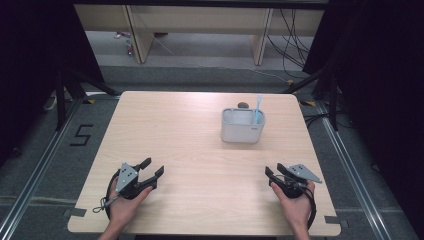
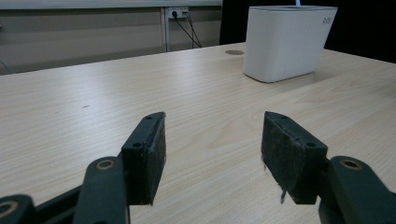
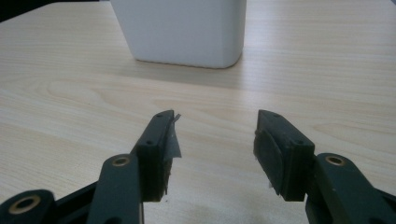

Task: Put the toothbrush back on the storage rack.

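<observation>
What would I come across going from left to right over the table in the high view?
Left gripper, held in the person's left hand → white container farther back, with a light blue stick standing in it → right gripper, held in the right hand.

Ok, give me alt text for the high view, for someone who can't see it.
A person's two hands rest on the near edge of a light wooden table, each holding an open, empty gripper: the left gripper and the right gripper. Farther back, right of centre, a white container holds a light blue stick-like item.
</observation>
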A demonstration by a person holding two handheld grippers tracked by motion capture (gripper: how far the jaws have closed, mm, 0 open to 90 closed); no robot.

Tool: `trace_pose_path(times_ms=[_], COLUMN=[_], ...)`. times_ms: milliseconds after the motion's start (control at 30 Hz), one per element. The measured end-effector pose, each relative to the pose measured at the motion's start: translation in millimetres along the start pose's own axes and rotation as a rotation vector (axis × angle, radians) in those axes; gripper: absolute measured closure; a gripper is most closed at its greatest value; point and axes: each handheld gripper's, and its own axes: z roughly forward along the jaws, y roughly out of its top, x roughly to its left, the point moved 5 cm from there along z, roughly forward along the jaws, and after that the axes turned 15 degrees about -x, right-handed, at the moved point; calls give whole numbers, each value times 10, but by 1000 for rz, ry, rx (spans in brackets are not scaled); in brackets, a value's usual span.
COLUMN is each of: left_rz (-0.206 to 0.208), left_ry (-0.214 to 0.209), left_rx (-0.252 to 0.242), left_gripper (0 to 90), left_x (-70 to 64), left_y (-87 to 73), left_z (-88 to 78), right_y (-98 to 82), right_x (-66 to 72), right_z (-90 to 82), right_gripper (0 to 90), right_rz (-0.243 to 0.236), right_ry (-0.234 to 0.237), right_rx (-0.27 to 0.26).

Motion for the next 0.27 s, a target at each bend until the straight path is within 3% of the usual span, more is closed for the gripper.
trace_pose_path(times_ms=[33, 167, 200, 267], left_rz=[6, -10, -15, -15], left_ry=[7, 4, 5, 11], left_rx=[24, 1, 2, 18], left_gripper=[402, 402, 402, 402], left_x=[6, 11, 12, 20], left_y=[2, 1, 0, 2], left_z=[-16, 0, 1, -14], right_y=[-12, -25, -33, -27], right_x=[13, -29, -10, -45], right_z=[2, -5, -11, 7], right_gripper=[492, 494, 494, 497], right_rz=[22, -38, 1, -18], right_ry=[-12, -34, -30, -32], right_rx=[-19, -48, -36, -61])
